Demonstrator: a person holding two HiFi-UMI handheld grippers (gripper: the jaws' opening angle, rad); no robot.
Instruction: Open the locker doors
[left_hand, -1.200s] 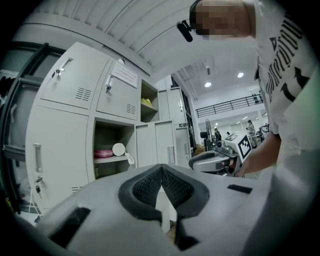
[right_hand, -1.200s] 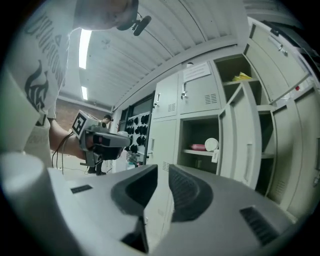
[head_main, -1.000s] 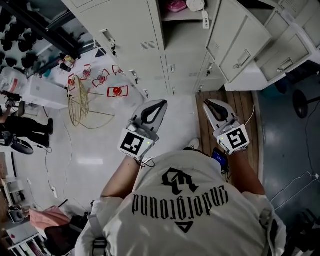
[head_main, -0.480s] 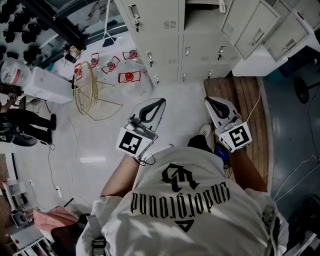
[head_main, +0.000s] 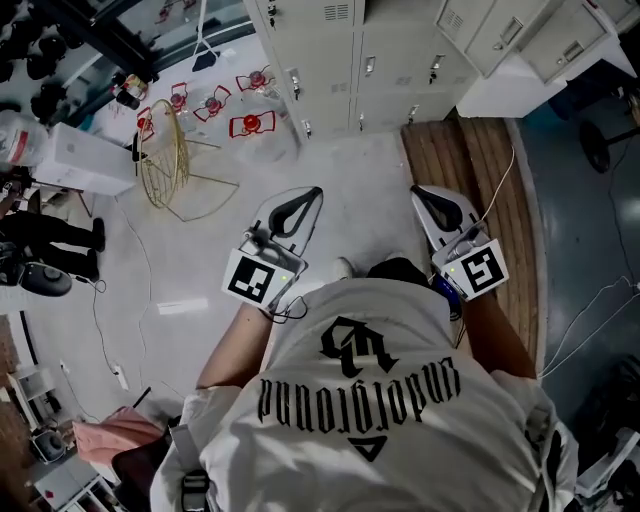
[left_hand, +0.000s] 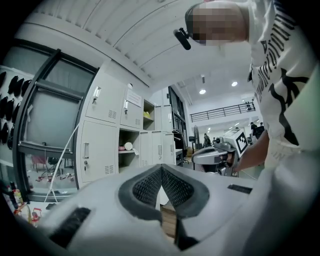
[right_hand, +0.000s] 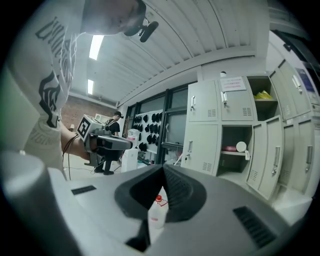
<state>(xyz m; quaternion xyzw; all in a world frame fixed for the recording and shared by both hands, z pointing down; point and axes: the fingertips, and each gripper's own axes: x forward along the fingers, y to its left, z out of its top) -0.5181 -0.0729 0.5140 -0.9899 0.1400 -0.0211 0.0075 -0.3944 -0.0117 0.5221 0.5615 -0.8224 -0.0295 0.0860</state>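
Lockers (head_main: 330, 70) receded toward twelve o'clock since a second ago, left gripper (head_main: 310, 192) and right gripper (head_main: 416, 191) both clenched empty, farther from them

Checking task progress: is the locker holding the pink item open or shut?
Open: the locker shows its inside, where the pink item lies.

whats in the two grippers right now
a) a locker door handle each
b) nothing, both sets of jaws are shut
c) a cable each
b: the left gripper and the right gripper each show jaws pressed together with nothing between them, and both are short of the lockers.
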